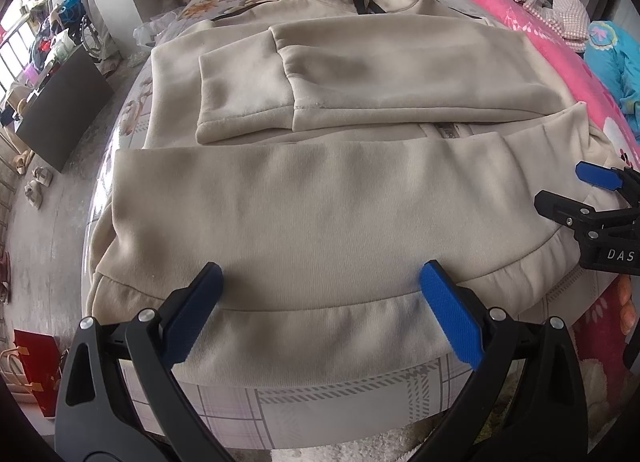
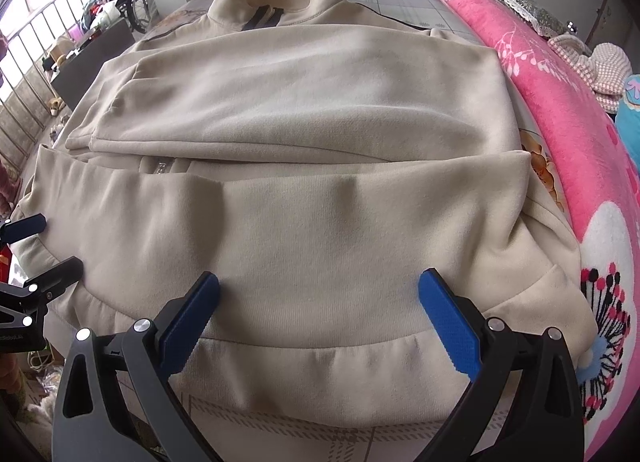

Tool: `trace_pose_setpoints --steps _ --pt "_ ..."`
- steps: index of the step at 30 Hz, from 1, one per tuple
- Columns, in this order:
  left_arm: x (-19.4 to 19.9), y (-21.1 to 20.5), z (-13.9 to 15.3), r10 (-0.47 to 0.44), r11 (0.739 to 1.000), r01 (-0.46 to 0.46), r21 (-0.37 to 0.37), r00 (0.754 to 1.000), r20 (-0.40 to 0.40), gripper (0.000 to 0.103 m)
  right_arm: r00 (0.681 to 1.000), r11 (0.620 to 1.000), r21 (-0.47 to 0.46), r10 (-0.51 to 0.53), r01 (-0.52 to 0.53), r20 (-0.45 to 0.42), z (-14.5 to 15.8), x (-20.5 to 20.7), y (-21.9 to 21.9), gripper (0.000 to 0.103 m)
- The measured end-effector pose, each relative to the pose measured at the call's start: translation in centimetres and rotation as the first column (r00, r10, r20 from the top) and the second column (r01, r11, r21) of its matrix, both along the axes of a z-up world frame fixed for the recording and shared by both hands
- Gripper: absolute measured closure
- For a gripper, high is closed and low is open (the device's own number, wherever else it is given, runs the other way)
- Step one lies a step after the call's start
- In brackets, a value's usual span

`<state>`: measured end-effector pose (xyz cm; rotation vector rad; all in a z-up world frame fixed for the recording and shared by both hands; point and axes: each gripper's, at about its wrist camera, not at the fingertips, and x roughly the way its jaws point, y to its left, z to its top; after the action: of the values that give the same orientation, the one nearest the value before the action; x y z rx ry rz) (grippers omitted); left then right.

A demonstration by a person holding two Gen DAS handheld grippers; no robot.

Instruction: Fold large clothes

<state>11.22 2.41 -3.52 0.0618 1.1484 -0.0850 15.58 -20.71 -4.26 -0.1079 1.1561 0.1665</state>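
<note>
A cream zip-up jacket [image 1: 312, 198] lies flat on the bed, collar at the far end and ribbed hem toward me. Both sleeves are folded across its chest [image 1: 360, 78], and a lower panel is doubled up over the zip. My left gripper [image 1: 320, 278] stands open over the hem's left part, nothing between its blue pads. At the right edge of the left wrist view the right gripper [image 1: 560, 188] shows open beside the jacket. In the right wrist view the jacket [image 2: 304, 198] fills the frame and my right gripper [image 2: 320, 286] is open above the hem.
A pink floral blanket [image 2: 560, 110] runs along the jacket's right side. The bed sheet [image 1: 320, 402] with a checked pattern ends just below the hem. Left of the bed are bare floor, a dark board [image 1: 60, 110], shoes and a red bag [image 1: 36, 366].
</note>
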Motion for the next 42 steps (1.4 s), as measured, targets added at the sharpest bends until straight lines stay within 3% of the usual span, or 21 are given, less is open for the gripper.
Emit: trace_pose_setpoints --steps 4,6,11,14,19,21,23,25,30,31,33,35,42 --pt "0.2 0.1 0.8 -0.044 0.999 0.044 0.007 0.999 0.007 0.007 0.999 1.0 0.008 0.028 -0.028 -0.044 0.2 0.6 -0.1 0.006" --pt "0.3 0.5 2.3 -0.067 0.998 0.067 0.0 0.996 0.051 0.007 0.998 1.0 0.027 0.014 -0.012 -0.067 1.0 1.1 -0.5 0.006" --pt "3.2 2.4 8.1 -0.076 0.996 0.084 -0.033 0.98 0.184 0.007 0.994 0.99 0.118 0.072 -0.082 0.087 7.1 3.2 -0.7 0.006" --pt "7.3 3.5 11.3 -0.052 0.995 0.072 -0.074 0.968 0.247 0.007 0.975 0.979 0.152 0.101 -0.133 0.199 11.2 6.3 -0.7 0.006" --pt "16.2 3.1 13.9 -0.039 0.992 0.073 -0.1 0.95 0.308 0.008 0.963 0.967 0.215 0.08 -0.138 0.256 14.8 14.3 -0.6 0.006" --pt "19.9 2.5 13.6 -0.03 0.985 0.077 -0.155 0.959 0.283 0.009 0.969 0.97 0.212 0.07 -0.122 0.239 14.7 18.1 -0.1 0.006" --pt "23.9 1.7 12.7 -0.008 0.978 0.057 -0.202 0.972 0.235 0.024 0.983 0.97 0.226 0.048 -0.088 0.18 13.4 22.7 0.4 0.006" --pt "27.3 0.8 11.5 0.013 0.973 0.033 -0.229 0.98 0.197 0.032 0.991 0.974 0.217 0.039 -0.066 0.127 11.9 26.1 1.0 0.006" --pt "33.8 -1.6 7.8 0.023 0.982 -0.001 -0.187 0.993 0.115 0.047 1.0 0.989 0.147 0.009 -0.012 0.021 7.3 32.4 3.1 0.013" --pt "34.6 -2.0 7.0 0.027 0.986 -0.01 -0.164 0.995 0.099 0.054 1.0 0.99 0.139 0.009 -0.009 0.001 6.4 33.4 3.4 0.015" --pt "35.6 -2.2 5.4 0.032 0.994 -0.025 -0.11 0.997 0.064 0.062 1.0 0.995 0.104 -0.003 0.006 -0.03 4.9 34.6 3.6 0.02" --pt "35.9 -2.1 4.0 0.03 0.996 -0.028 -0.084 0.999 0.022 0.078 0.998 0.997 0.08 -0.01 0.015 -0.057 3.8 35.4 3.6 0.026" --pt "33.2 -1.7 4.3 -0.044 0.997 0.044 -0.064 0.999 0.006 0.083 0.995 0.995 0.086 0.057 -0.05 -0.087 4.6 32.5 2.4 0.046"
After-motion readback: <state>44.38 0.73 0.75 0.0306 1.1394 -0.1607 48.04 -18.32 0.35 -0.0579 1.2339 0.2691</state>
